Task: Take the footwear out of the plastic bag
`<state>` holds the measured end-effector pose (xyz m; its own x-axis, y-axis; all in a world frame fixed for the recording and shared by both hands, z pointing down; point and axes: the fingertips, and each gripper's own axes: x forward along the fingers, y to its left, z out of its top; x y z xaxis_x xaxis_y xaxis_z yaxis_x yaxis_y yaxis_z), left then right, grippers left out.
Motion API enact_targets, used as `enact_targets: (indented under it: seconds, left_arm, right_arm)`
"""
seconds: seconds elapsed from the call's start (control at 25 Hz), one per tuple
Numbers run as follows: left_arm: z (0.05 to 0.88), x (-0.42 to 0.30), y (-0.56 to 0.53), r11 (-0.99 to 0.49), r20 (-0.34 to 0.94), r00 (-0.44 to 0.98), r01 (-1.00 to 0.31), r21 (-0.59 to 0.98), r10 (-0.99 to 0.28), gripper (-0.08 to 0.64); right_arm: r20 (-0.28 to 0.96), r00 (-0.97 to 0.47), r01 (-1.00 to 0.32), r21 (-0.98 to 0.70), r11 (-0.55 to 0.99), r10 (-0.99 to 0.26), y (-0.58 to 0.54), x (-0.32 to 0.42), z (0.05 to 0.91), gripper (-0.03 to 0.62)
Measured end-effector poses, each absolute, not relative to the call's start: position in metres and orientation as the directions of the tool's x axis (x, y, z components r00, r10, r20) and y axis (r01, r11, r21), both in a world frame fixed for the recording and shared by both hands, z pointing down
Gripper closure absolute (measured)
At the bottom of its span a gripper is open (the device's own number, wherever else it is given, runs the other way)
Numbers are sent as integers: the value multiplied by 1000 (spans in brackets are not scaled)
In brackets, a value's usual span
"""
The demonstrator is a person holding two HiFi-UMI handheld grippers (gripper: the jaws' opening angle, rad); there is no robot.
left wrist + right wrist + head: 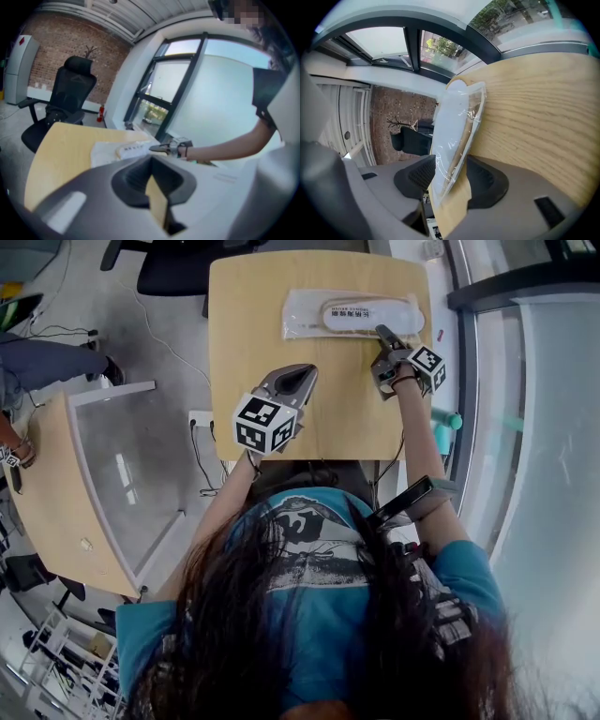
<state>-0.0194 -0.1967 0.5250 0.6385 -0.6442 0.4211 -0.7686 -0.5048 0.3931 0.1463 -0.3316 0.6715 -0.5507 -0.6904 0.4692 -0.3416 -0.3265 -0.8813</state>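
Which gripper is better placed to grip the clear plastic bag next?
Right. The right gripper, jaws open, straddles an edge of the clear plastic bag; the left gripper is shut, short of it.

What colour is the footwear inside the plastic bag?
White, with a tan edge and dark print; the footwear shows best in the head view.

Wooden table [246, 329], black office chair [70, 96] beyond

Bright daylight enters through the large glass windows [206, 89]; both gripper views bend strongly at their edges, near foregrounds blurred.
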Motion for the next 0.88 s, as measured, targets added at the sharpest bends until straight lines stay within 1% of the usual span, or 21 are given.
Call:
enact_targets:
  seconds: [0.16,0.2,0.24,0.36,0.56,0.76,0.84,0.88]
  left_arm:
    - [525,-31,-196,-483,427,620,-783,393,-658,555]
    - [526,-33,-195,-478,430,616,-786,392,-660,557]
    - [527,-35,-194,-474,432,612,-789,392,-662,555]
    - [529,-36,-189,-464,436,606,-793,394,-665,557]
    - [531,-39,-186,-447,433,606,-791,419,-667,555]
    - [533,-33,-180,-451,408,657,-743,495,-634,552]
    - [537,-26,-175,-461,411,682,-721,517,-605,492]
    - [539,-23,-173,-468,413,693,-711,524,-590,491]
  right_arm:
    - [436,-533,-259,-900,-351,-725,-341,143,673,393]
    - [433,-525,-250,-901,-354,-733,-342,143,674,408]
    - [434,-518,-243,-901,-360,-737,-342,143,676,464]
    - [424,-514,-210,-905,-369,-746,-338,144,680,494]
    - [399,-533,-170,-914,-368,-746,-327,133,674,515]
    - [358,-554,-108,-926,-362,-751,-300,114,662,525]
    - [327,-560,-67,-934,-352,-761,-289,107,658,526]
    - [312,-563,-50,-937,-345,-766,-283,105,656,526]
